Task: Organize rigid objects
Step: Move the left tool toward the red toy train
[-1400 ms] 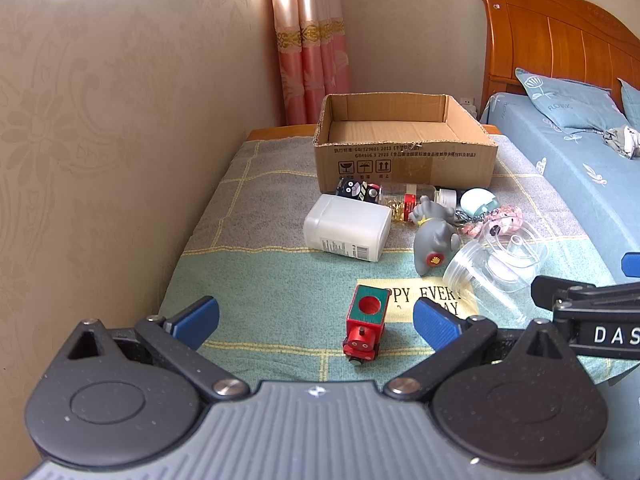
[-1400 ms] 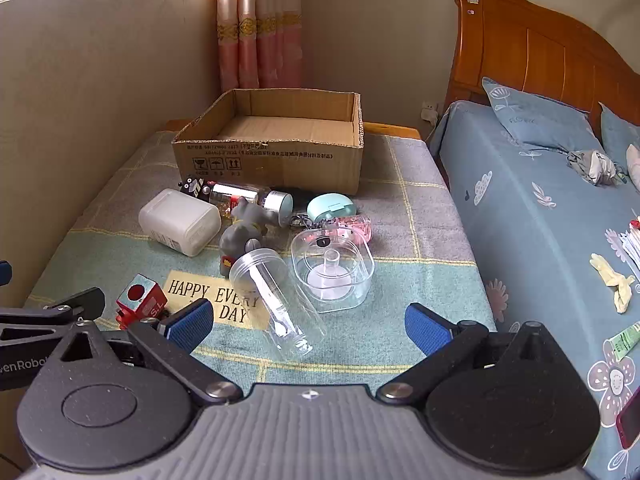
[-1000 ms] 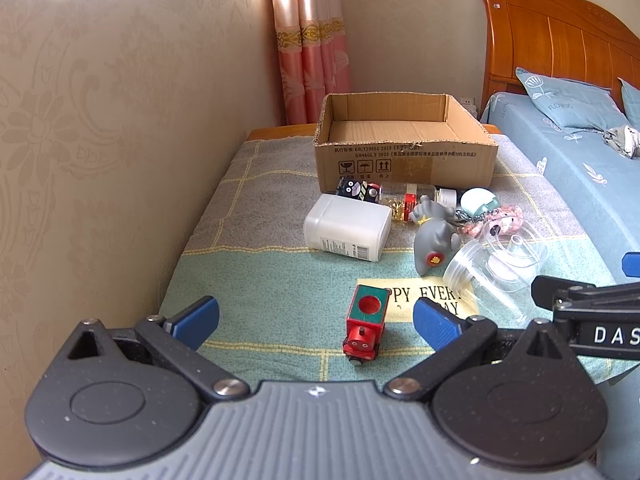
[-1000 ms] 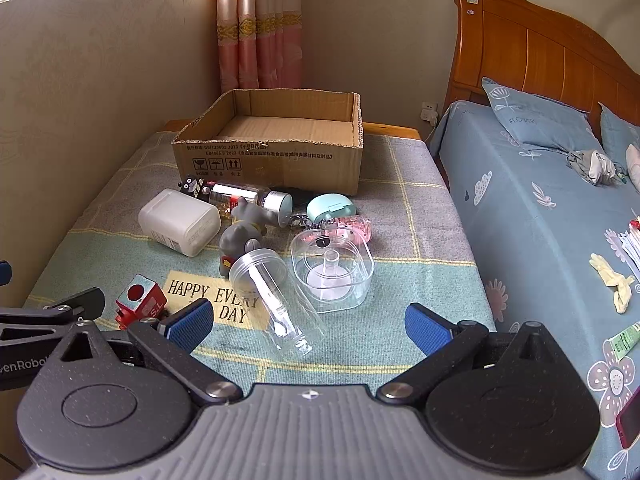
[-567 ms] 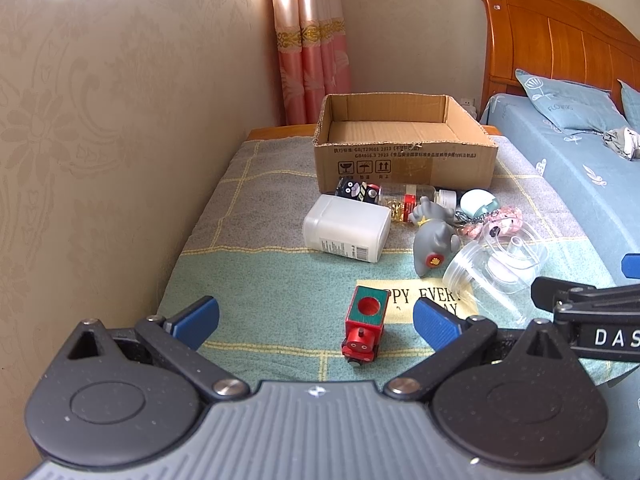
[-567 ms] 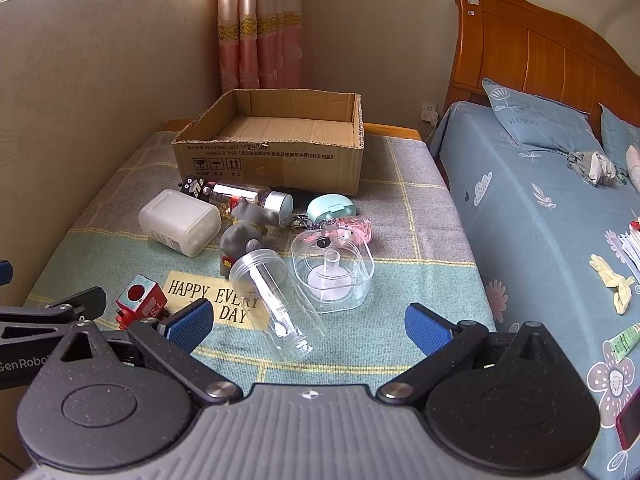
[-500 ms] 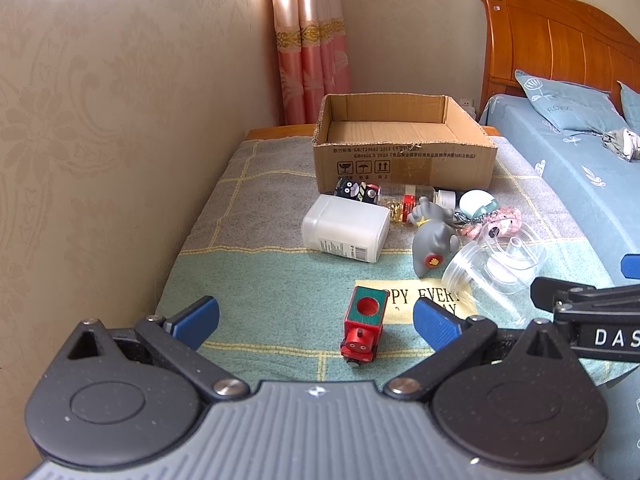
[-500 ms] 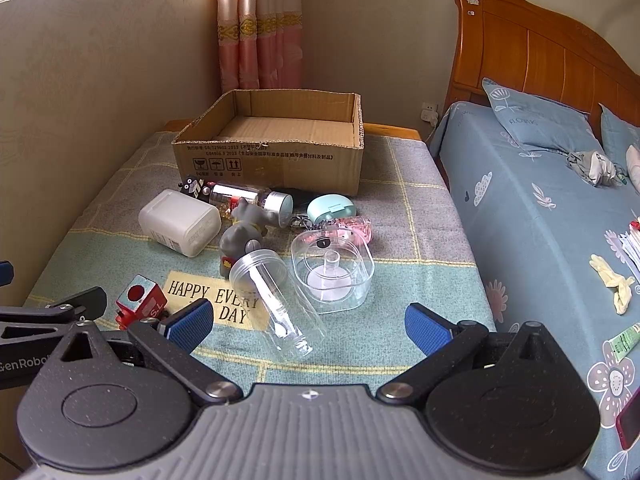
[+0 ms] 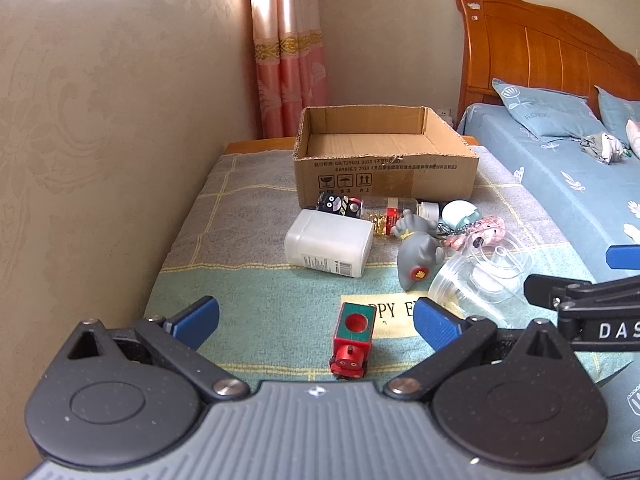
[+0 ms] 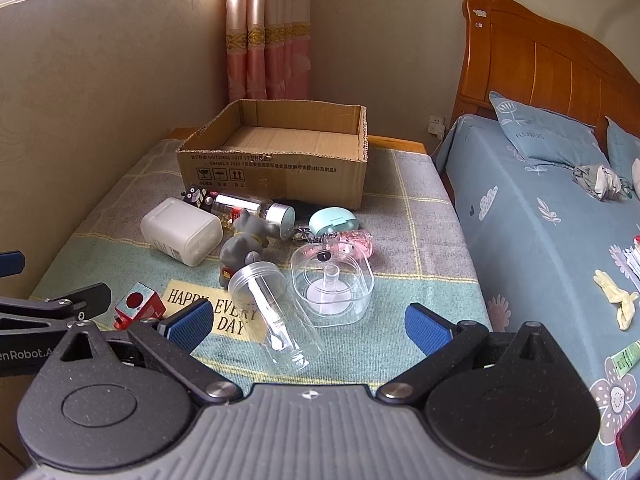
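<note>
An empty cardboard box (image 9: pixel 384 160) (image 10: pixel 276 160) stands at the back of the cloth-covered table (image 9: pixel 248 216). In front of it lie a white plastic jar (image 9: pixel 329 242) (image 10: pixel 181 231), a grey elephant toy (image 9: pixel 418 249) (image 10: pixel 244 246), a glass bottle with a silver cap (image 10: pixel 252 207), a mint case (image 10: pixel 333 220), a pink keychain (image 10: pixel 350 244), a clear cylinder (image 10: pixel 276 316) and a clear tub (image 10: pixel 332 286). A red and green toy train (image 9: pixel 353 335) (image 10: pixel 138 306) sits just ahead of my open left gripper (image 9: pixel 316 322). My right gripper (image 10: pixel 308 322) is open, with the clear cylinder between its fingers' line.
A wall (image 9: pixel 100 140) runs along the table's left side. A bed with blue bedding (image 10: pixel 560 220) and a wooden headboard (image 10: pixel 552 68) lies to the right, with small items on it. A pink curtain (image 9: pixel 290 52) hangs behind the box.
Both grippers stay open and almost still. The left wrist view has drifted very slightly, so the objects sit a touch lower left in frame.
</note>
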`<action>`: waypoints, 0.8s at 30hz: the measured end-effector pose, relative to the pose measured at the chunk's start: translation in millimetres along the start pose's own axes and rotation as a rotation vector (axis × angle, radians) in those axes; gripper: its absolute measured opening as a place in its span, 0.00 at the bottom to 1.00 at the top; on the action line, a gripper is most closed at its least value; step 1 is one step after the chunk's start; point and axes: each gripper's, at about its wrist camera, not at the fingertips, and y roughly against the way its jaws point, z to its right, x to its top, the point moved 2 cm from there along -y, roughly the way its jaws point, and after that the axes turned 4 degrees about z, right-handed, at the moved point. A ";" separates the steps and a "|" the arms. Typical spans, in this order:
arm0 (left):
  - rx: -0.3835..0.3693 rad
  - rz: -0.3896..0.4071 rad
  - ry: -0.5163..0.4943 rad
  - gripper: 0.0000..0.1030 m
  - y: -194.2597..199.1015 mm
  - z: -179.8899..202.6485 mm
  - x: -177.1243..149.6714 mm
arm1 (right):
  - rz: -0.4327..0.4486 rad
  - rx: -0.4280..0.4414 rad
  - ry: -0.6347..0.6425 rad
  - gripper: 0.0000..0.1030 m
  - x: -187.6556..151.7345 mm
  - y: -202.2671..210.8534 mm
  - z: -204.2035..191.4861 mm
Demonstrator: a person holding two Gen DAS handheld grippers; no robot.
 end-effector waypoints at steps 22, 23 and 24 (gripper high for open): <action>-0.130 -0.137 -0.202 0.99 -66.9 1.8 -39.7 | -0.133 0.062 0.076 1.00 -44.7 -65.1 17.9; -0.123 -0.143 -0.201 0.99 -68.4 -0.9 -40.4 | -0.138 0.061 0.070 1.00 -46.0 -66.0 21.1; -0.115 -0.148 -0.198 0.99 -71.0 -4.2 -41.2 | -0.144 0.056 0.062 1.00 -47.4 -66.7 25.3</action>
